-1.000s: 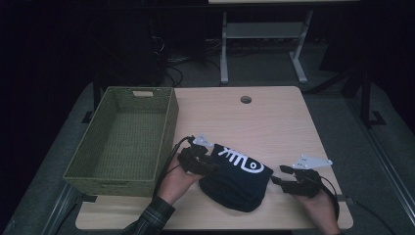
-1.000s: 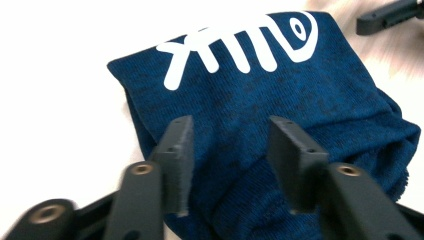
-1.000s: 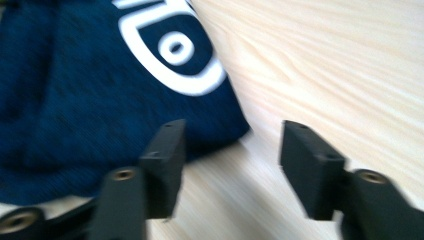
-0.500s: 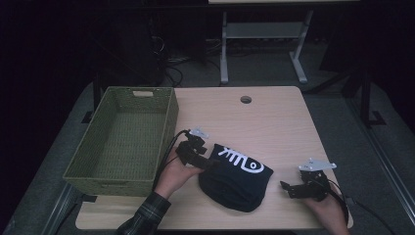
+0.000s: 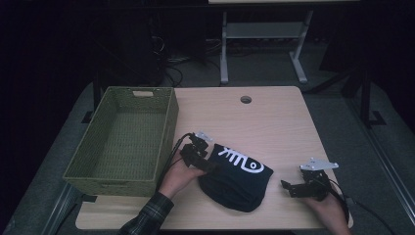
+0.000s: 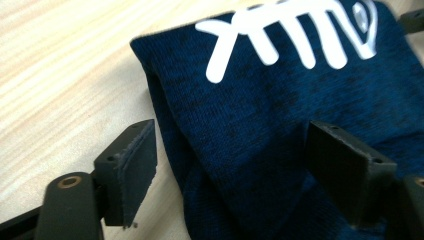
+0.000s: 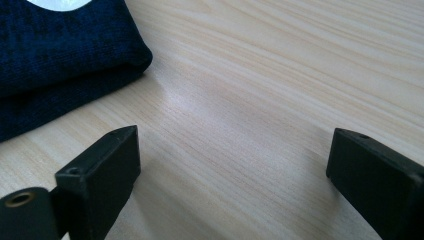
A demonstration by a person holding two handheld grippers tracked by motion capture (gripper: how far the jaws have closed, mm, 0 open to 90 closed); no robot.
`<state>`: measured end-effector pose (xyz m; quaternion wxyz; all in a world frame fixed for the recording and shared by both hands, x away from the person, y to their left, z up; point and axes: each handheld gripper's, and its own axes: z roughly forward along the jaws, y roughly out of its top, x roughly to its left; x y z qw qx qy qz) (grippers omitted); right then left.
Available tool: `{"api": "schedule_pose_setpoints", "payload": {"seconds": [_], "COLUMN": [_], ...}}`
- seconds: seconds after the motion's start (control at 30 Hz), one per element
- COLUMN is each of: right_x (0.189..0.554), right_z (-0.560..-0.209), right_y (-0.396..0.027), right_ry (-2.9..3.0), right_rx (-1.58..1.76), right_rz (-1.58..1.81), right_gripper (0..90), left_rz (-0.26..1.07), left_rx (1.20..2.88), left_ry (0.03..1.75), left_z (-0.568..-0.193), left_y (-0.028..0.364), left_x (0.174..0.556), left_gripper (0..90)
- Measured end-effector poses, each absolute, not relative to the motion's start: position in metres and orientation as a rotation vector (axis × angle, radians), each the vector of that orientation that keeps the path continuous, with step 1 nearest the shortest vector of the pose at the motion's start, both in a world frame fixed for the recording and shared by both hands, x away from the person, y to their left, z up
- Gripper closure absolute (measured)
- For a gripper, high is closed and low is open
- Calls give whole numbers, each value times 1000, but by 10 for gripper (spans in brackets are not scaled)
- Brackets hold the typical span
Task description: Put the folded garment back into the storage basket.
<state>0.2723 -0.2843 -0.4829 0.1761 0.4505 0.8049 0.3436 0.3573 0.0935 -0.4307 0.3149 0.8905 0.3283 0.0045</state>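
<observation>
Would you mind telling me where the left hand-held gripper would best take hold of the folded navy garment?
Probably its left folded edge, approached from the basket side: the layers stack into a thick lip there, already lying between the open jaws of the left hand-held gripper.

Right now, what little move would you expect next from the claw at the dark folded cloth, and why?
Probably the left claw closes on the folded navy garment. Its jaws stand open on either side of the fabric's folded edge, so a squeeze would grip it. The right claw is open over bare table, apart from the garment, and the green woven basket beside it sits empty, a likely destination.
</observation>
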Motion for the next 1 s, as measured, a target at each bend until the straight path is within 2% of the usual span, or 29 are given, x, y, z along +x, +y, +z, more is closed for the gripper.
{"api": "schedule_pose_setpoints", "payload": {"seconds": [0.57,0.73,1.0], "right_x": [272,272,272], "right_z": [-483,-483,-483], "right_y": [-284,-284,-284], "right_ry": [2280,2280,2280], "right_rx": [1277,1277,1277], "right_rz": [974,973,973], "right_gripper": [67,67,67], "left_rz": [-77,-83,-127], "left_rx": [2356,2361,2349], "left_ry": [887,869,843], "left_z": [-454,-453,-454], "left_y": [92,91,90], "left_x": [363,362,363], "left_gripper": [195,254,463]}}
